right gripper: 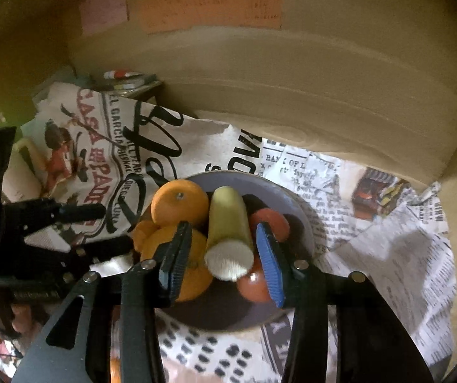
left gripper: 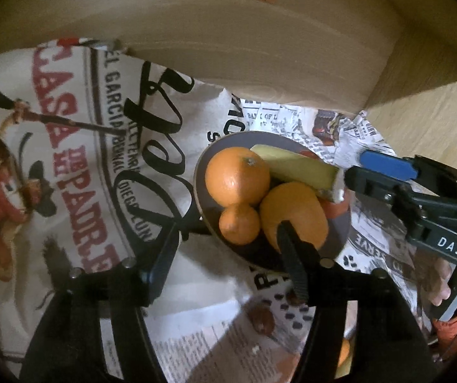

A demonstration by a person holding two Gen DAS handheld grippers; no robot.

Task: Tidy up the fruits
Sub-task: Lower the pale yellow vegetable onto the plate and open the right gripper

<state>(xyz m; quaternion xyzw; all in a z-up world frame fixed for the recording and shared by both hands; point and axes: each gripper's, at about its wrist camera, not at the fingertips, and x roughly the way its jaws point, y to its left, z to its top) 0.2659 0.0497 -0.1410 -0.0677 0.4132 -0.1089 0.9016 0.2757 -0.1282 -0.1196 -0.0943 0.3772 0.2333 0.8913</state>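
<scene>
A grey plate [left gripper: 203,172] [right gripper: 269,188] holds a big orange [left gripper: 237,175] [right gripper: 179,206], a small orange [left gripper: 239,227], a larger yellow-orange fruit [left gripper: 298,210] [right gripper: 193,274], red tomatoes [right gripper: 271,223] and a pale yellow-green cut piece like a banana [left gripper: 295,167] [right gripper: 228,239]. My left gripper [left gripper: 238,221] [right gripper: 117,227] stands open over the plate's near side; the small orange lies between its fingers, untouched. My right gripper [right gripper: 223,227] [left gripper: 356,166] is open around the cut piece, which rests on the other fruit with a gap at the black pad.
Printed cloth and newspaper-style paper [left gripper: 69,146] [right gripper: 387,255] cover the surface under the plate. A wooden wall [left gripper: 260,63] closes the back, with coloured notes [right gripper: 209,6] on it. A person's fingers [left gripper: 438,284] show at the right edge.
</scene>
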